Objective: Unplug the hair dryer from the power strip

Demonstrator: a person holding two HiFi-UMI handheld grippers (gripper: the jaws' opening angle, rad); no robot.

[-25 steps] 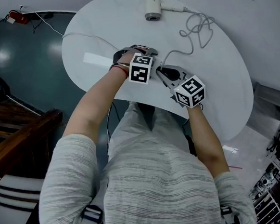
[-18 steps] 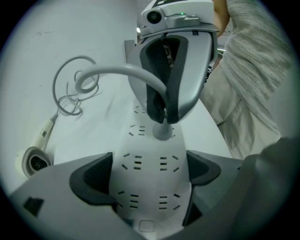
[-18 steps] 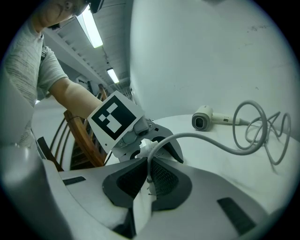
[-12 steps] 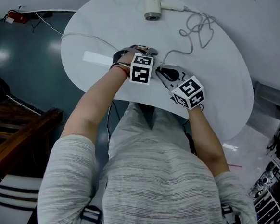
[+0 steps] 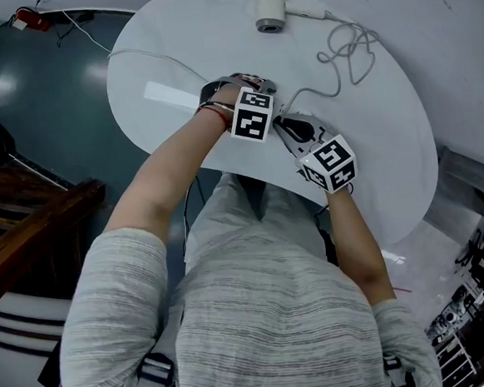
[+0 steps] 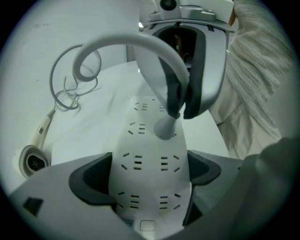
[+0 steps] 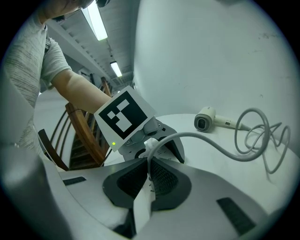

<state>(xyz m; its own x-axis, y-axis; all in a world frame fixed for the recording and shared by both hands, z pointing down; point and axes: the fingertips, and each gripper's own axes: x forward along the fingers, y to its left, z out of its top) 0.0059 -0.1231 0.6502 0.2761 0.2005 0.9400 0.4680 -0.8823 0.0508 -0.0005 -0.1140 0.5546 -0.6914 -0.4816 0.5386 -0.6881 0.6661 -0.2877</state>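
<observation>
A white power strip [image 6: 149,164] lies on the round white table [image 5: 388,135], and my left gripper [image 6: 150,183] is shut on it, one pad on each long side. The hair dryer's plug [image 6: 165,127] sits in a socket at mid strip. My right gripper [image 7: 149,180] is shut on the plug just where the cord [image 7: 220,145] leaves it. Its grey jaws come down from above in the left gripper view, its fingertips [image 6: 176,105] pressed together. The cord loops across the table to the white hair dryer [image 5: 269,13], which lies at the far edge. In the head view both marker cubes hide the strip.
The strip's own thin lead [image 5: 144,58] runs off the table's left edge toward a red object [image 5: 32,20] on the dark floor. A wooden chair [image 7: 79,136] stands to the left. The table's near edge lies against the person's body.
Only the head camera has shifted a little. Both grippers stay where they were, on the strip and on the plug.
</observation>
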